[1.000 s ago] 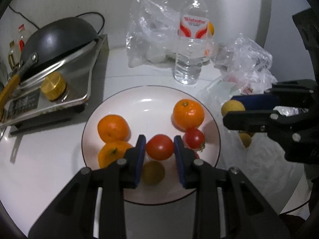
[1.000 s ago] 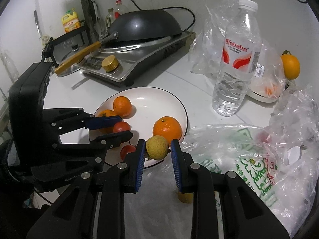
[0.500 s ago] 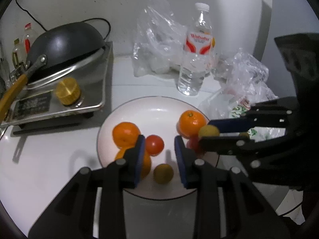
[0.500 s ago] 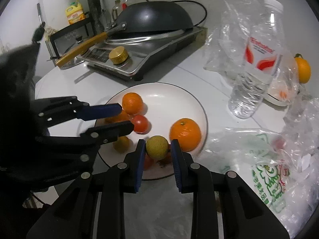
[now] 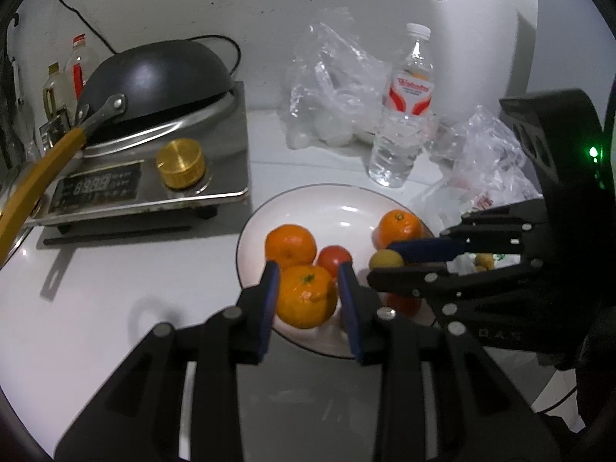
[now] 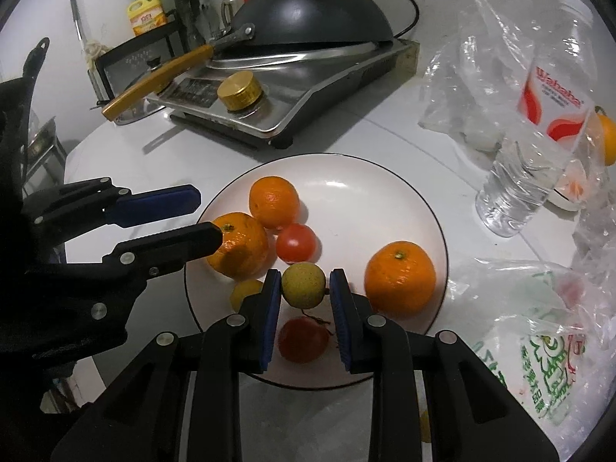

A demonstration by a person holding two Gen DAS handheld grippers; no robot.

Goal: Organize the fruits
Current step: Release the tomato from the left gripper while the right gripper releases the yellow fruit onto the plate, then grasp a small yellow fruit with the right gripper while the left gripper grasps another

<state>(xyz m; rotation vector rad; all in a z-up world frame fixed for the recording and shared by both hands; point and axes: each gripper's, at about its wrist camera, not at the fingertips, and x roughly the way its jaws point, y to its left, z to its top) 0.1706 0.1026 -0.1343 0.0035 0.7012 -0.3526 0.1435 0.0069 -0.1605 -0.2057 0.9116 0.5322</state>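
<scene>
A white plate [image 6: 419,200] sits on the table beside an induction cooker [image 6: 292,92] bearing an upturned wok [image 6: 308,15]; it gathers three oranges, two tomatoes and a small yellow fruit, apparently as the collecting spot. Above its near part, the right gripper [image 6: 304,288] pinches a small yellow-green fruit [image 6: 303,285], likely about to set it down. The left gripper [image 5: 306,296] hangs parted and empty, its pads either side of the nearest orange [image 5: 306,296].

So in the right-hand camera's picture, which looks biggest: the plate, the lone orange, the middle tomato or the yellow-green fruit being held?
1. Plate
2. Lone orange
3. Yellow-green fruit and middle tomato: look alike, and the fruit sits nearer the camera.
</scene>
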